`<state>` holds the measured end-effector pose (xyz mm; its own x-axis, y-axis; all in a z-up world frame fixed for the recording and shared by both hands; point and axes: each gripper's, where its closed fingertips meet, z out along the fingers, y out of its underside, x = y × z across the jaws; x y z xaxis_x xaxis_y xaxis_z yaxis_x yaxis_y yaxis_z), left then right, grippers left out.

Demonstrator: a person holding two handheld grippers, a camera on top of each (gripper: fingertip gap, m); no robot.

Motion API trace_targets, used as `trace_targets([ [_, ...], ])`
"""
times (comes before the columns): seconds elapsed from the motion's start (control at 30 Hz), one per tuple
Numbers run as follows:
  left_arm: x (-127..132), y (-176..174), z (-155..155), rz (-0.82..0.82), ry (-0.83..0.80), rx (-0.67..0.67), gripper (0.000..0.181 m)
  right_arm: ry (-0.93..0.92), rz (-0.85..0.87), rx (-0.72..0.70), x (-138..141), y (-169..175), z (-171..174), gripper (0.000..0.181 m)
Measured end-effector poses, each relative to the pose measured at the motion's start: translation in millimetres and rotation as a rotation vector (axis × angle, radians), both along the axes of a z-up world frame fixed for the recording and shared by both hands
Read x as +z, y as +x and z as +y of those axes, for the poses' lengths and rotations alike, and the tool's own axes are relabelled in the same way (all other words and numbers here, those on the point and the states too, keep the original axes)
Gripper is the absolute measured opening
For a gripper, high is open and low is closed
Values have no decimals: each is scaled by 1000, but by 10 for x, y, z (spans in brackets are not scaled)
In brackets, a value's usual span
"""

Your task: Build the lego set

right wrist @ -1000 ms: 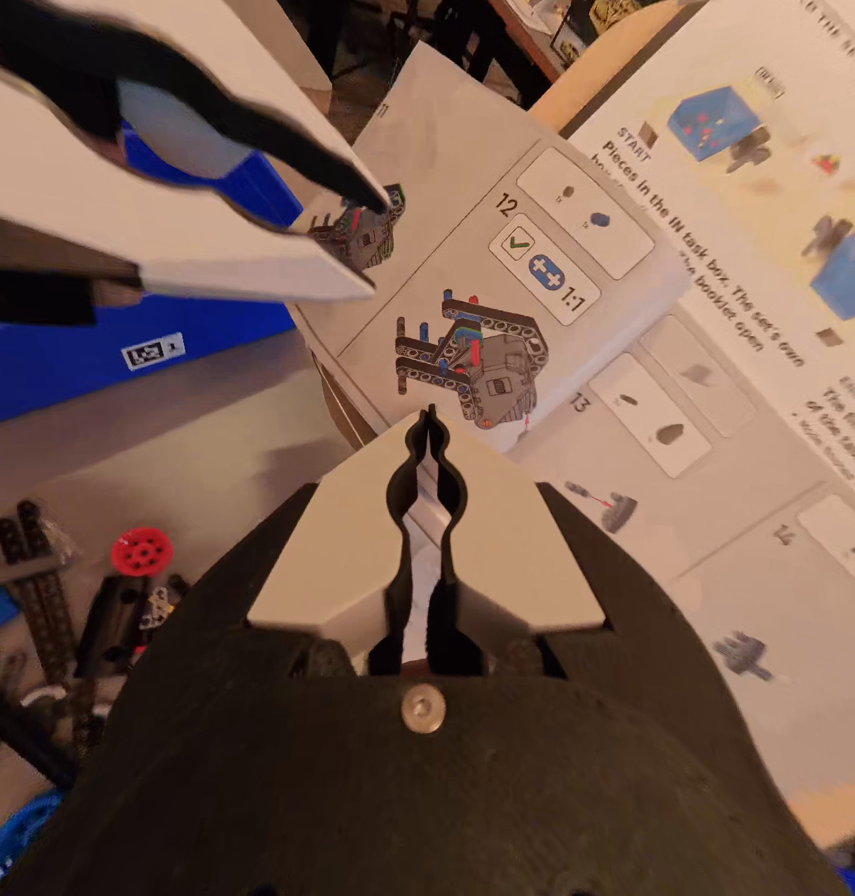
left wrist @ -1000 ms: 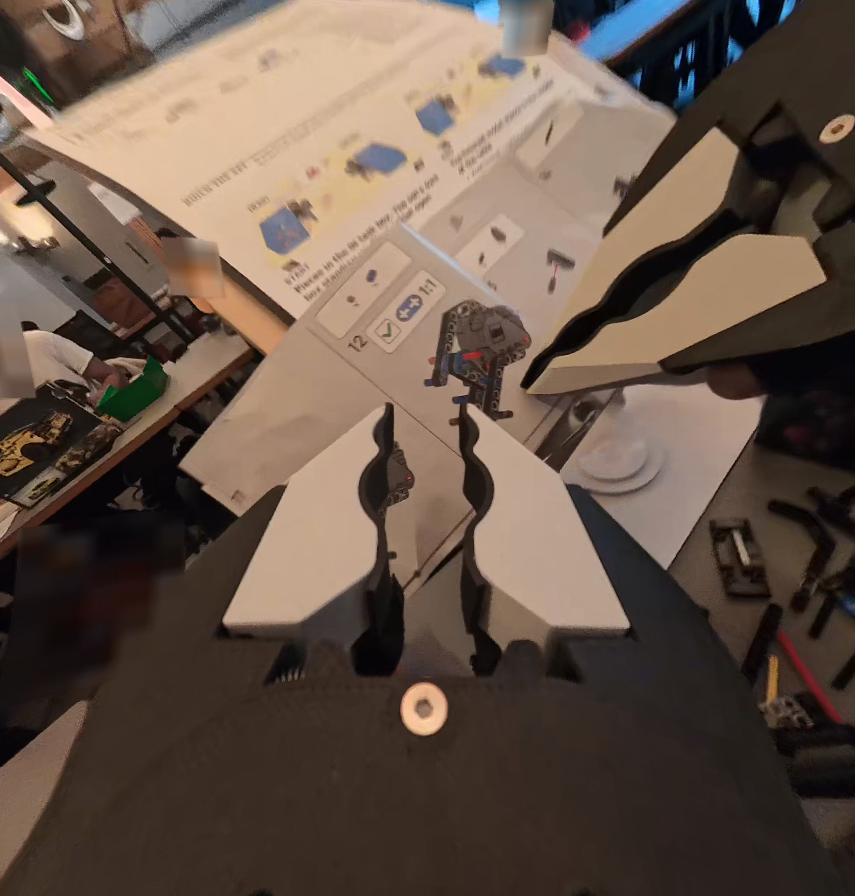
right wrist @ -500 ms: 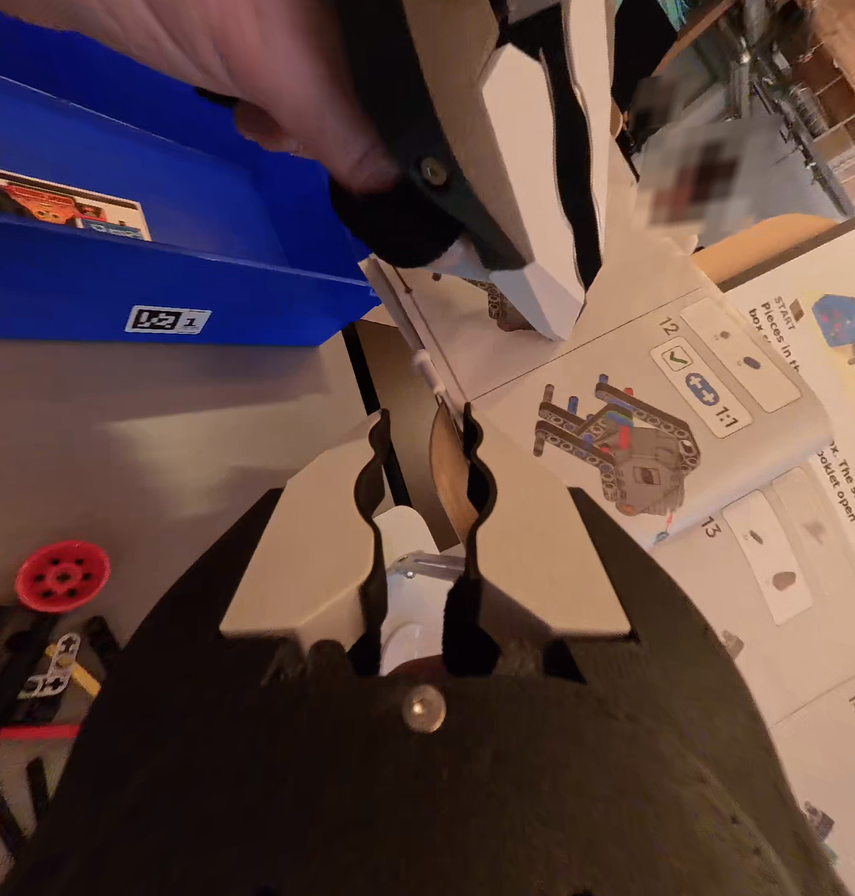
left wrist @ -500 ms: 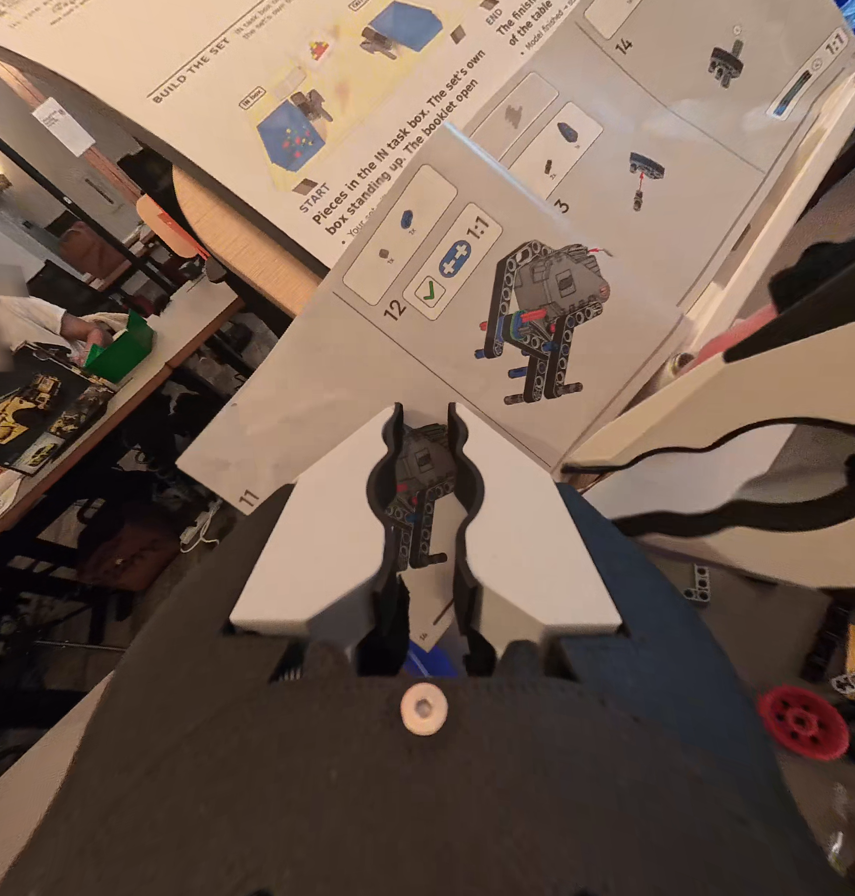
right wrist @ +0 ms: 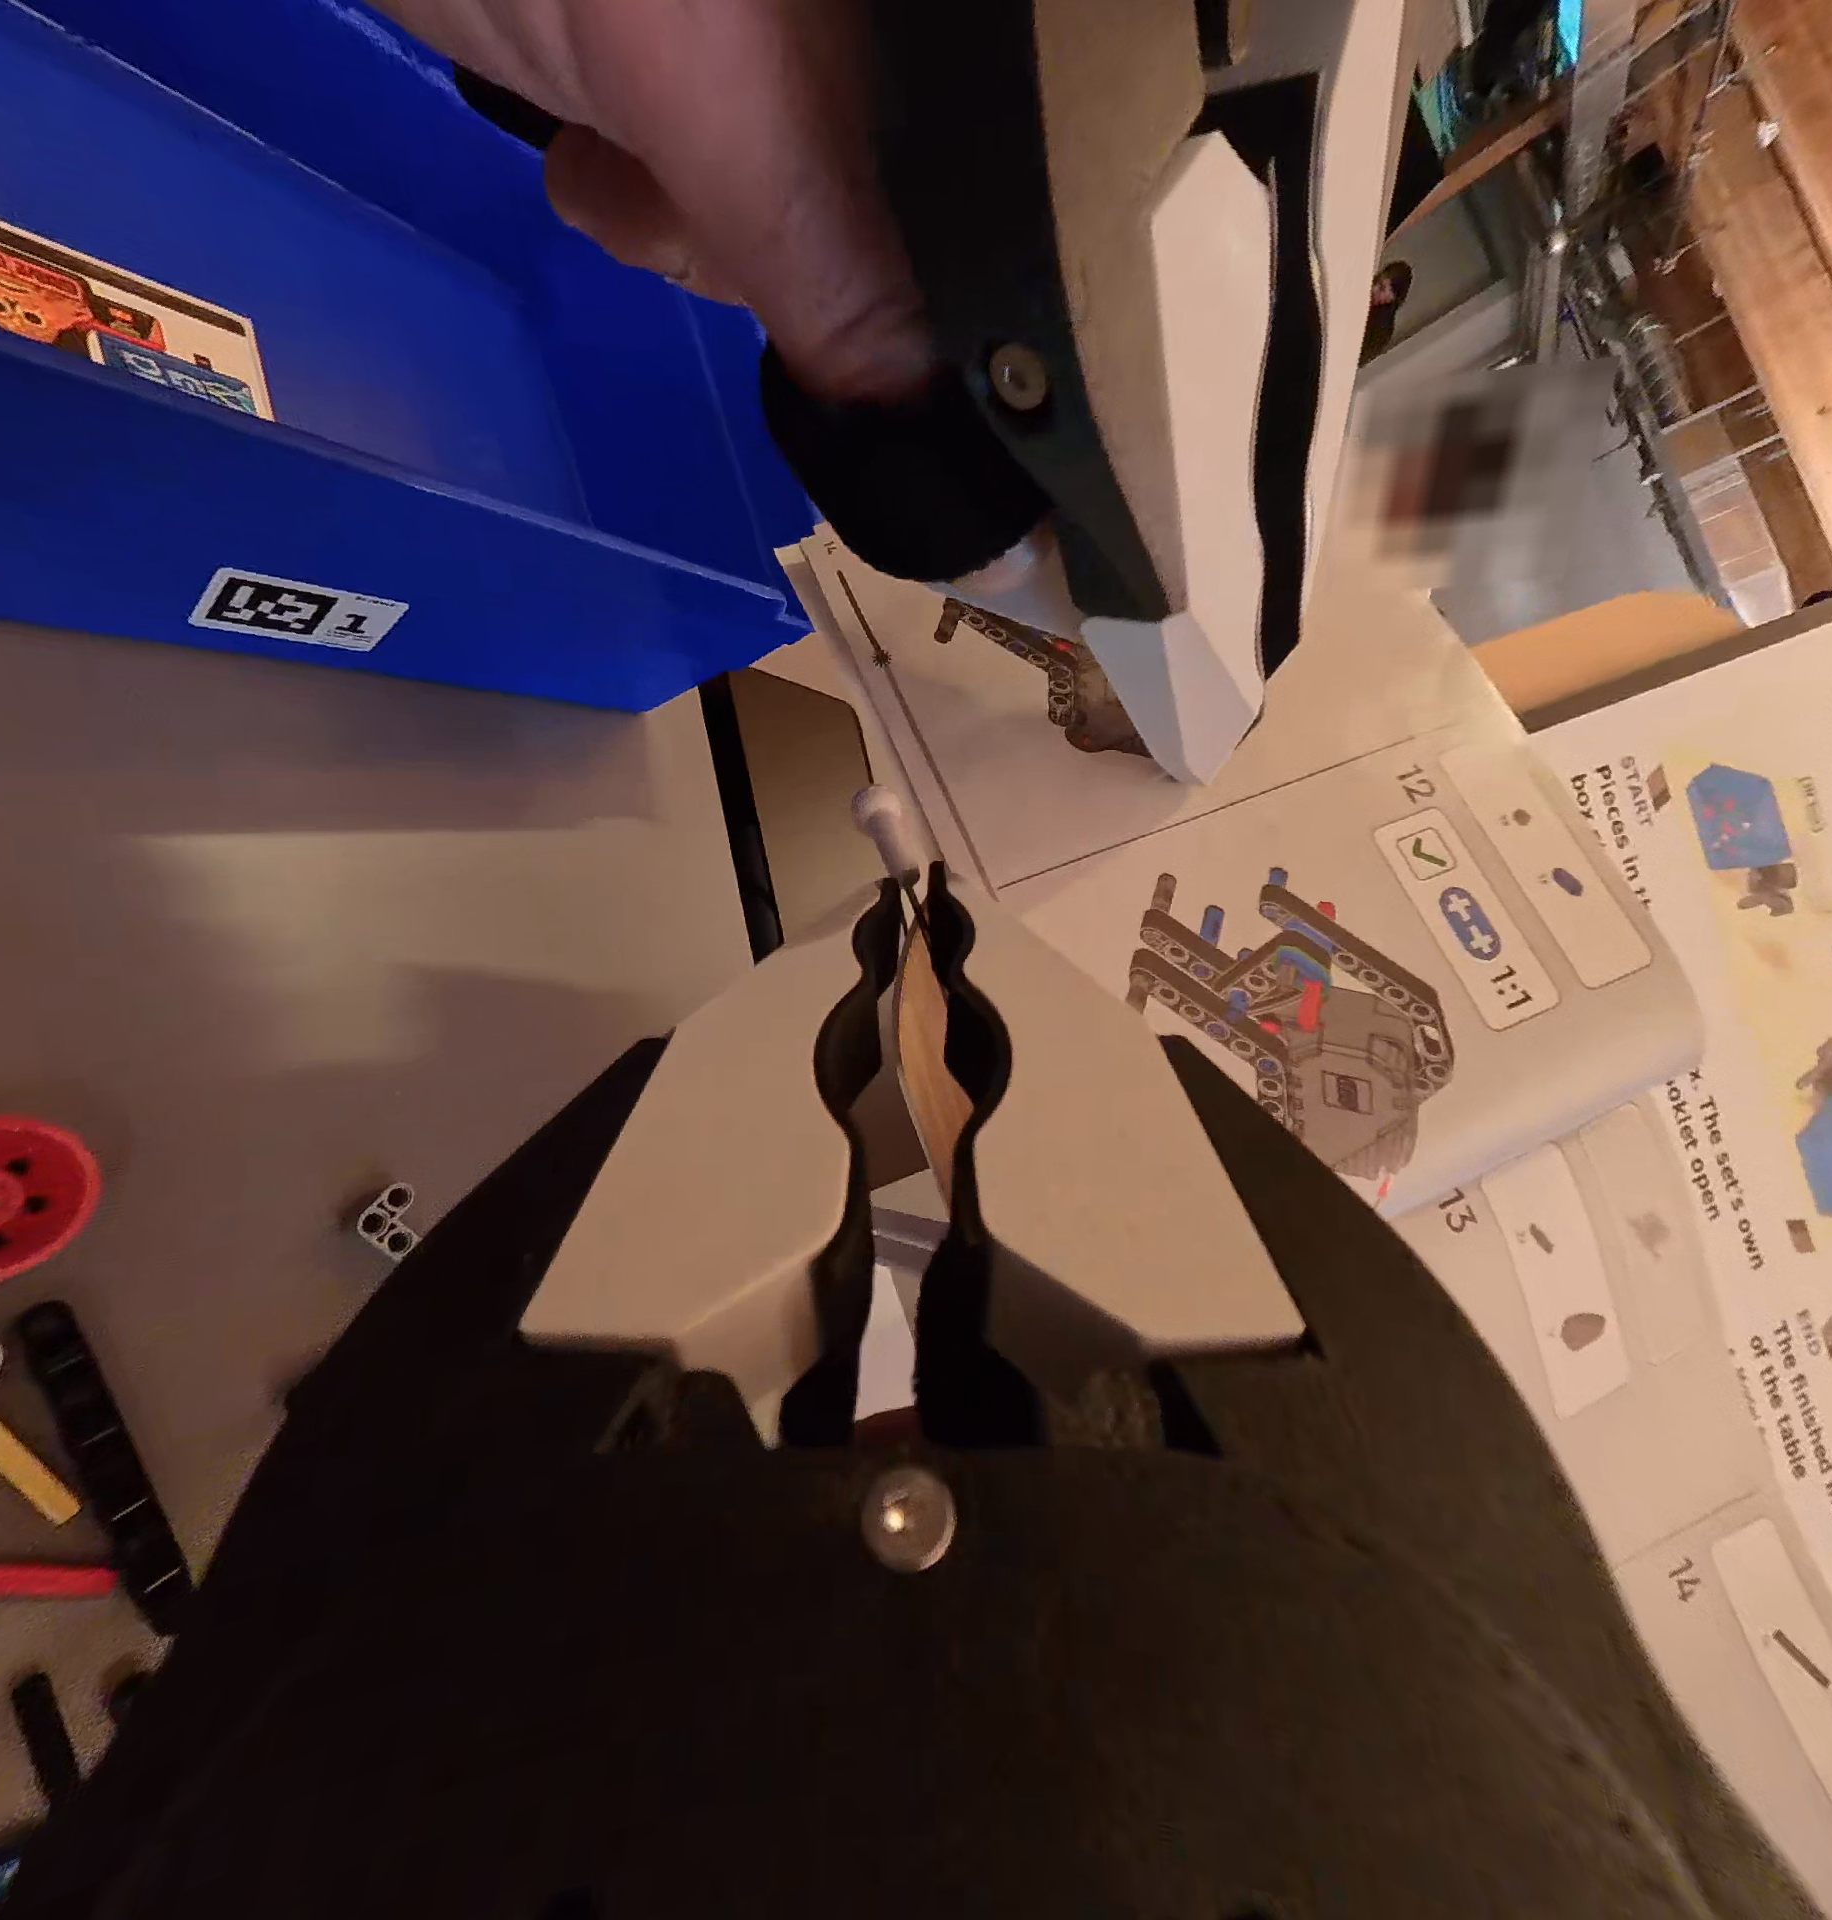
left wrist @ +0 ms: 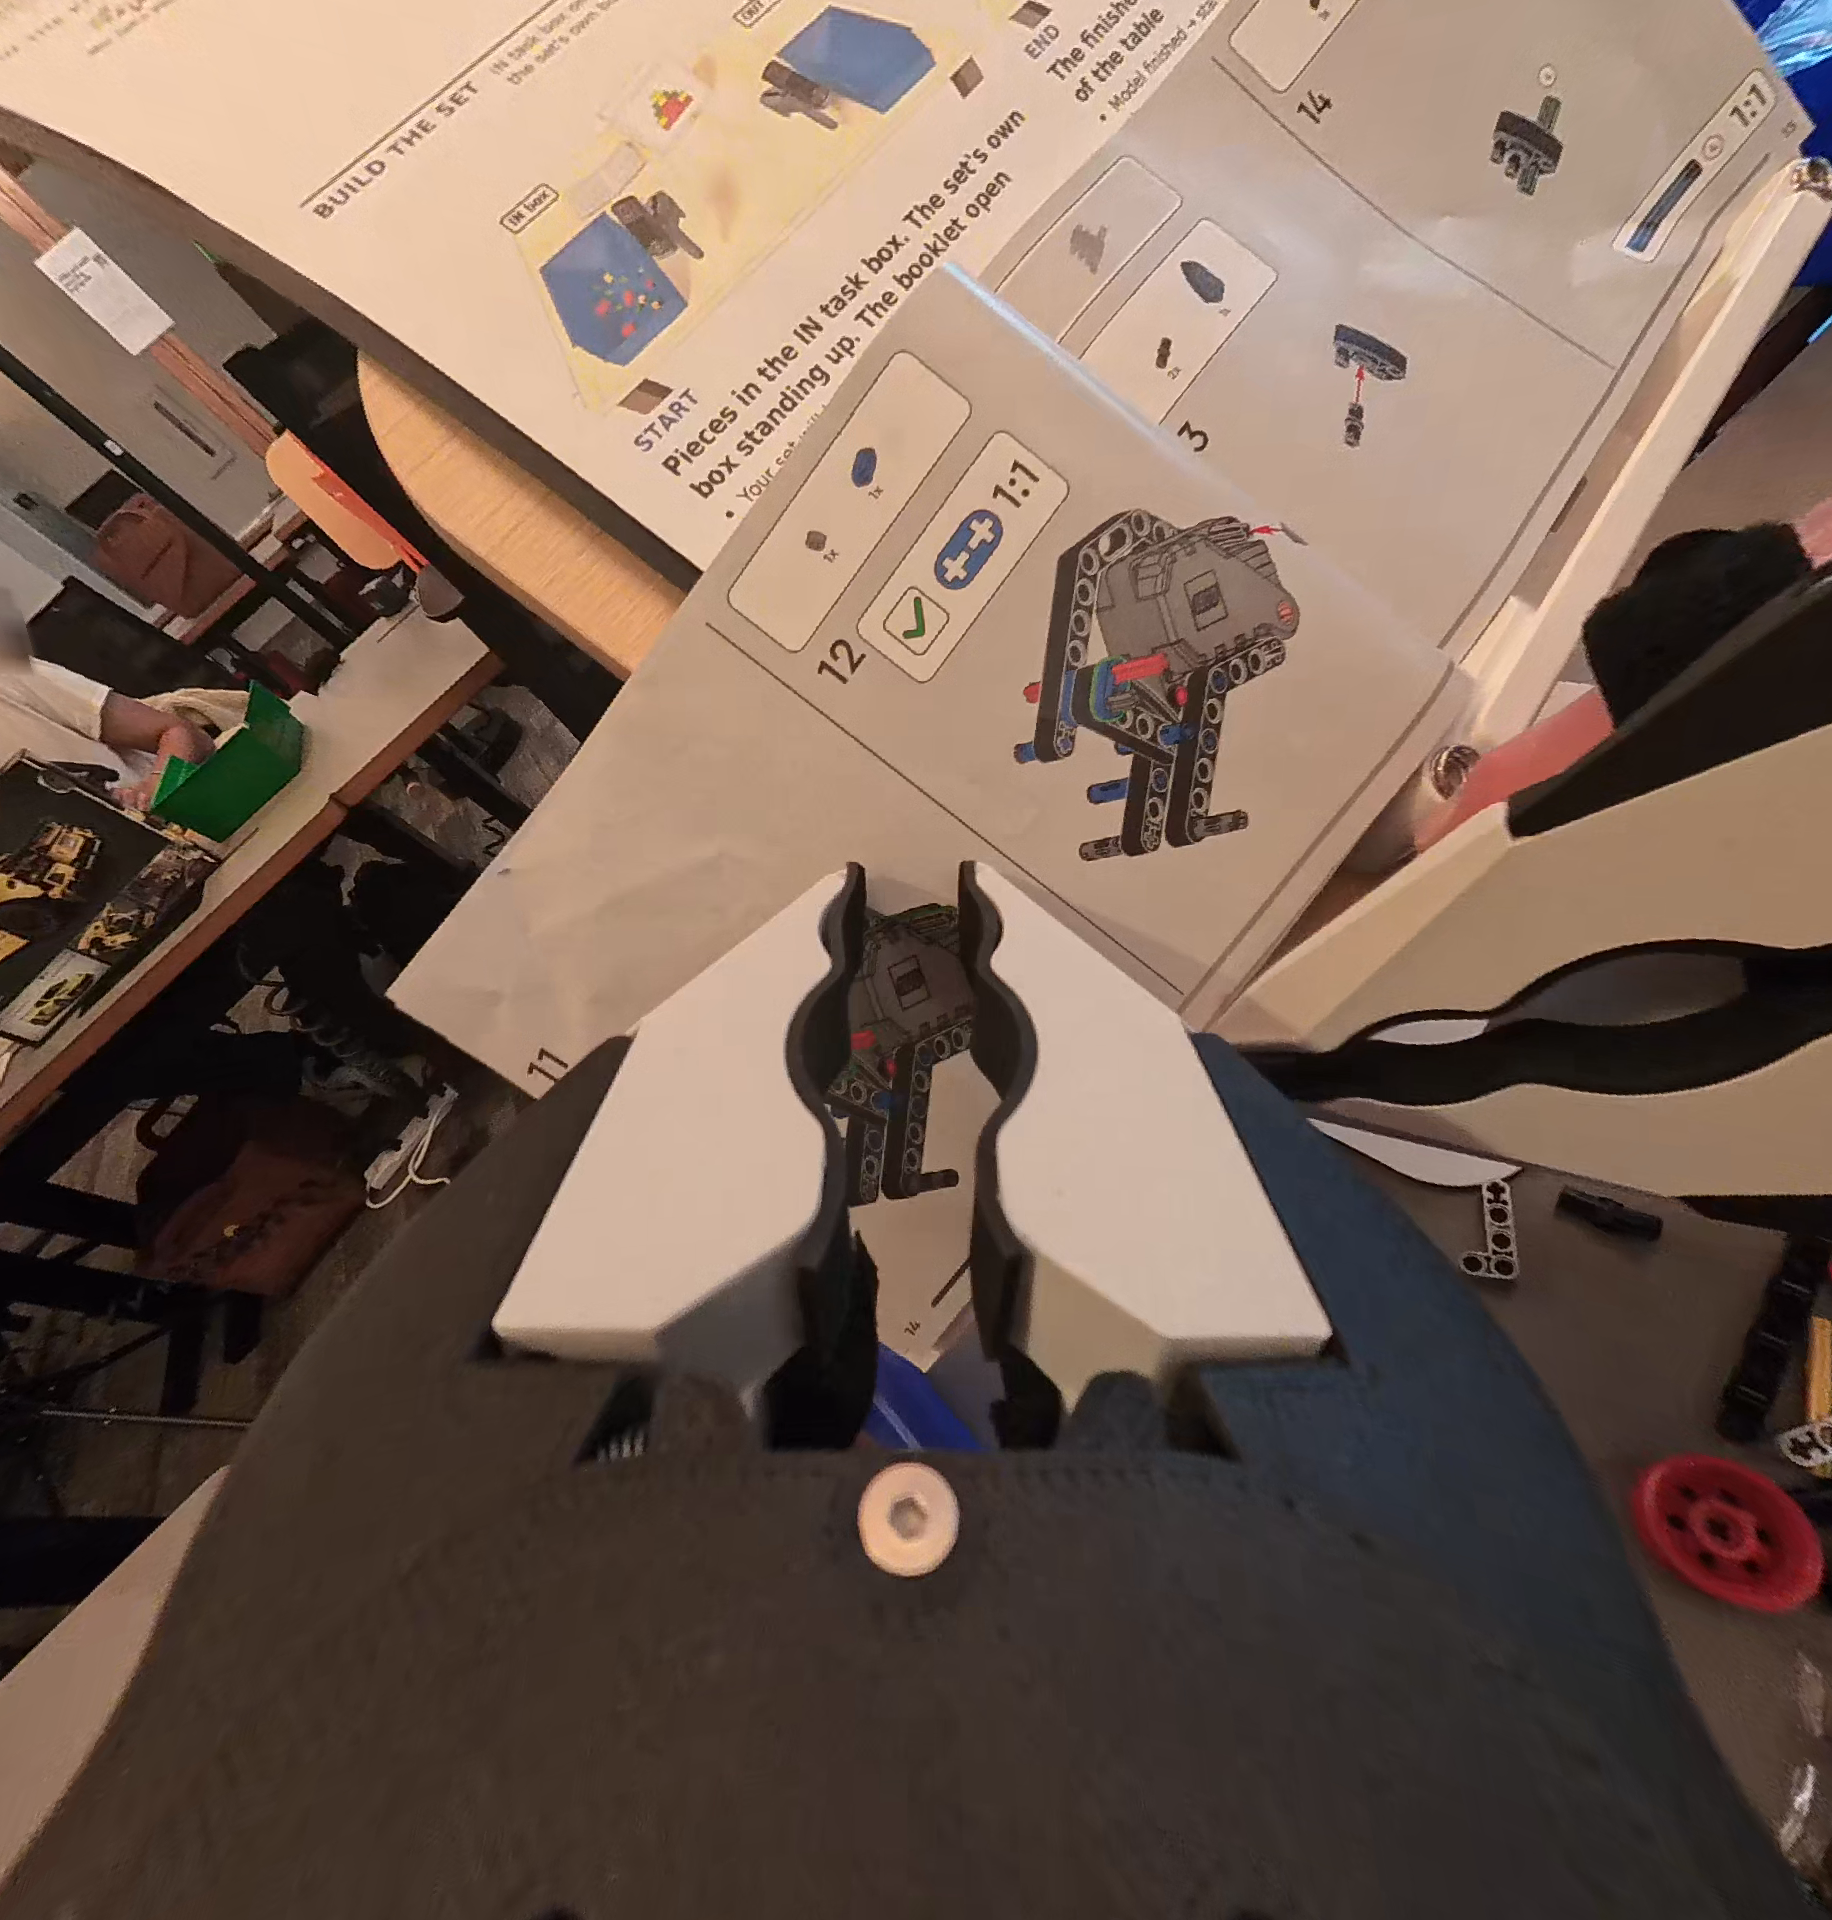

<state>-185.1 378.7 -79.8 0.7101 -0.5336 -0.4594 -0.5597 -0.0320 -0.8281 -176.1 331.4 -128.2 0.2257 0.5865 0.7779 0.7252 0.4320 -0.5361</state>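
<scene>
The instruction booklet stands open on a white stand, with one page lifted over the following one. My left gripper is slightly open and empty, its tips against the lower page; it also shows in the right wrist view, held by a hand. My right gripper is shut on a thin brownish sheet at the booklet's near edge, by a white pin. It also shows in the left wrist view. The booklet also shows in the right wrist view.
A blue bin stands left of the booklet. Loose parts lie on the grey table: a red wheel, black beams, a small white piece. A large printed sheet lies behind. A person sits at another table with a green bin. There is about 7 centimetres between the tips of the two grippers. My left tips are about 20 centimetres from the small white piece, my right tips only 15 centimetres.
My right gripper swung from facing the page to its near edge, opened, then closed on the thin sheet. My left gripper narrowed its jaws and moved down onto the lower page.
</scene>
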Motion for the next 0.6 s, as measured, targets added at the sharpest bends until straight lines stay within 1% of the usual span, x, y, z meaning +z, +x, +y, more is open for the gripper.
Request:
trace_targets([
  [0.07, -1, 1, 1, -1, -1, -1, 16, -17, 30, 19, 29, 0, -24, 2],
  [0.17, -1, 3, 1, -6, 3, -1, 16, -53, 113, 50, 145, 10, -61, 0],
  [0.3, -2, 3, -3, -22, -4, -7, 15, -131, 277, 89, 328, 49, -83, 0],
  [0.43, 1, -17, 0, -30, -8, -4, 12, -188, 392, 45, 403, 70, -16, 0],
  [0.5, -1, -25, -1, -40, -13, -6, 12, -190, 387, -13, 361, 53, 58, 0],
  [0.6, 0, -75, 5, -30, -11, 15, 16, -117, 275, -111, 261, 51, 144, 0],
])
